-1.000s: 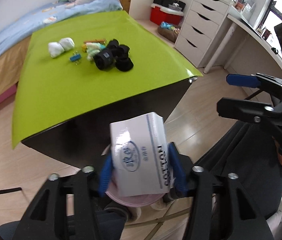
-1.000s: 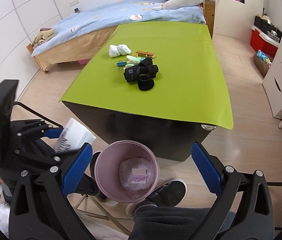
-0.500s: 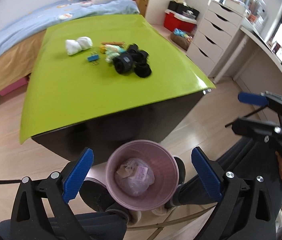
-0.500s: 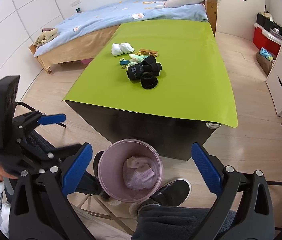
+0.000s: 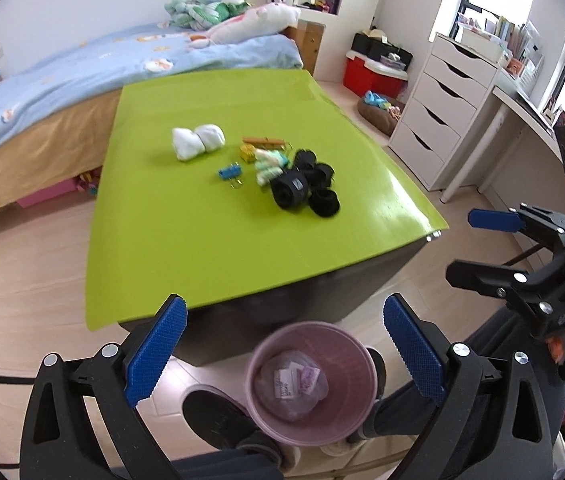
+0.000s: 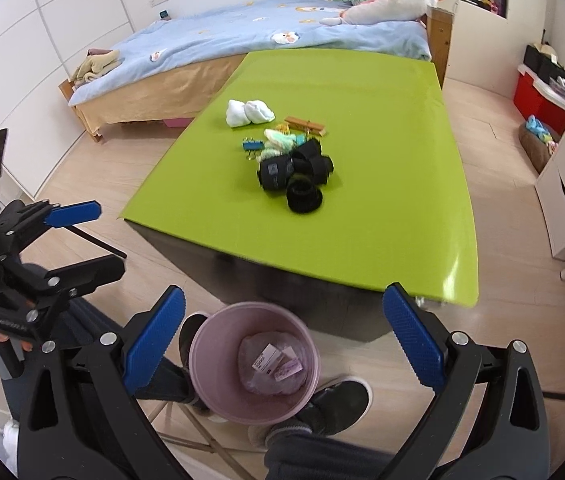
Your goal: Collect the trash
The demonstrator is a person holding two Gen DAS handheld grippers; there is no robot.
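A green-topped table (image 5: 210,240) filled the middle of both views, with a bed (image 6: 242,48) behind it and white drawers (image 5: 438,116) off to one side. On the floor against the table's near edge stood a pink bin (image 5: 310,380), lined with a clear bag — small paper packets and a white box (image 6: 265,361) lay at its bottom. A dark shoe (image 6: 334,404) rested just beside the bin.

The left gripper (image 5: 286,356) hung over the bin with its blue pads (image 5: 154,350) spread wide apart; its jaws had just been opening, and nothing sat between them or touched them. The right gripper (image 6: 284,354) stood equally wide open above the same bin, also empty-handed.

On the tabletop, well apart from both claws, lay a cluster of black rolls (image 5: 302,190), a pair of white balled socks (image 5: 196,141), pale green socks (image 5: 268,164), a wooden clothespin (image 5: 264,142) and — smallest — a blue binder clip (image 5: 229,172).
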